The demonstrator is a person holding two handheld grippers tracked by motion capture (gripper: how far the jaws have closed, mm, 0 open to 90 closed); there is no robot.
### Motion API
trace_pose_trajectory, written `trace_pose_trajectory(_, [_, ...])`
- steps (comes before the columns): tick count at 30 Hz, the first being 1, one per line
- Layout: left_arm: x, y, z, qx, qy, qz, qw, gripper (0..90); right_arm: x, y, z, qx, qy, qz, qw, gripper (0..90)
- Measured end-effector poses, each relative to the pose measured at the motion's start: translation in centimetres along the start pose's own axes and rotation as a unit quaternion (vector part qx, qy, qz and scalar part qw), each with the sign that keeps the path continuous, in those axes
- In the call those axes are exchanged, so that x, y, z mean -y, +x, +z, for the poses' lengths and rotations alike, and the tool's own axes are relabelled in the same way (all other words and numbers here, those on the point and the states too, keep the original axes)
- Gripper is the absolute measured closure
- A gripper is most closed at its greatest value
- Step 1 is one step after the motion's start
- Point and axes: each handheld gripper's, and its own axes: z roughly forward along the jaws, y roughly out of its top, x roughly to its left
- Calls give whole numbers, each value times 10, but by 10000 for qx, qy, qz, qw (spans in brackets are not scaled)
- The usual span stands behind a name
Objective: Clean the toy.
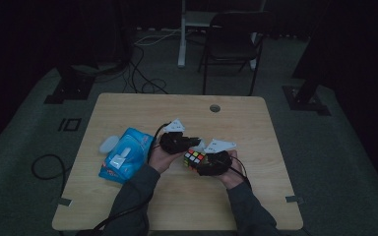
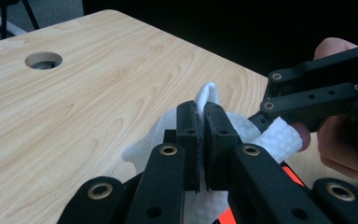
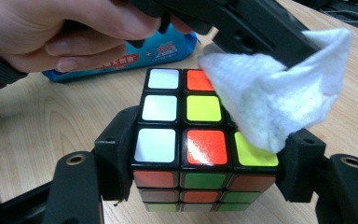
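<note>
Dim floor and a folding chair (image 1: 231, 42) lie beyond the wooden table (image 1: 128, 105), where a blue wet-wipe pack (image 1: 126, 155) lies near its left edge. At mid-table the left gripper (image 2: 199, 122), jaws pinched narrow on a white wipe (image 3: 270, 100), presses it onto the top of the Rubik's cube (image 3: 182, 140). Just right, the right gripper (image 3: 205, 158) clamps the cube between its jaws.

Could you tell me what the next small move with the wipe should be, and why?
Probably drag the white wipe, pinched in the left gripper, across the Rubik's cube toward its white squares. The right gripper clamps the cube steady, and the wipe covers just one corner of the top face.
</note>
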Motion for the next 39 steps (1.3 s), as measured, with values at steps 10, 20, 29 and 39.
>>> trace_pose_trajectory(10, [5, 9, 2, 61, 95, -154, 9998, 873, 0, 2, 0, -59, 1, -121, 9999, 341])
trace_pose_trajectory(20, [6, 13, 3, 128, 124, -238, 9996, 873, -1, 4, 0, -92, -6, -186, 9998, 341])
trace_pose_trajectory(29, [0, 7, 3, 317, 65, -154, 9994, 872, -1, 4, -1, -97, -30, -216, 9997, 341])
trace_pose_trajectory(39, [7, 18, 4, 192, 177, -277, 9993, 872, -2, 5, -1, -113, -24, -296, 9995, 341])
